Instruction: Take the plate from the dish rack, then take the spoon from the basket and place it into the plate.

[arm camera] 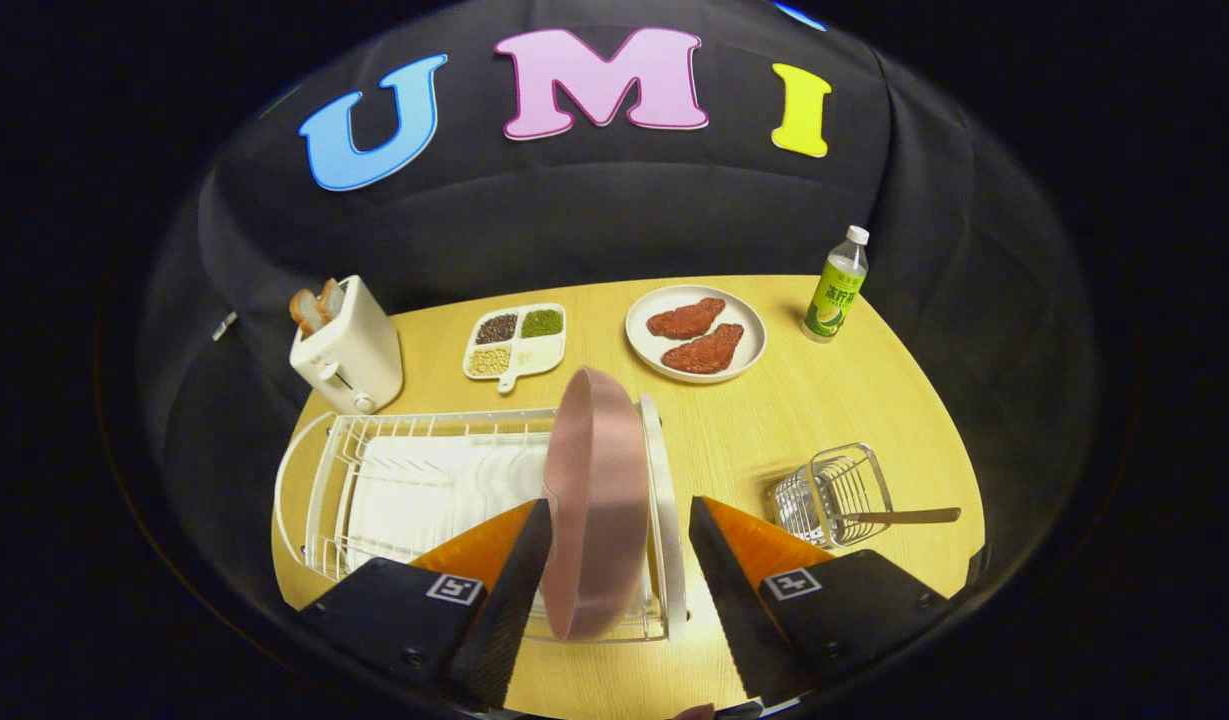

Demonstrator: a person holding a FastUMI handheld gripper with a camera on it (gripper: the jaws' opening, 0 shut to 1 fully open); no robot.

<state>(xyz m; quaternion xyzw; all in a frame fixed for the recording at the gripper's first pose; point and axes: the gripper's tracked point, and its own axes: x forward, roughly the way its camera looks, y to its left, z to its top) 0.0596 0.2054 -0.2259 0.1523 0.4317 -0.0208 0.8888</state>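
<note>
The pink plate point(596, 500) stands on its edge in the white rack point(414, 490). The gripper point(619, 520) is wide open around it, not squeezing yet. At 2 o'clock, a spoon point(904, 516) sticks out of the basket point(834, 495).

Camera rides tongs point(619, 560), looks forward-down, close over table point(774, 420).

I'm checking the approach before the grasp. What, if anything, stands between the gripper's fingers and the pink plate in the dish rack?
Nothing visible does. The pink plate stands on edge in the white dish rack, already between the open fingers of the gripper; one finger is close beside it, the other apart.
</note>
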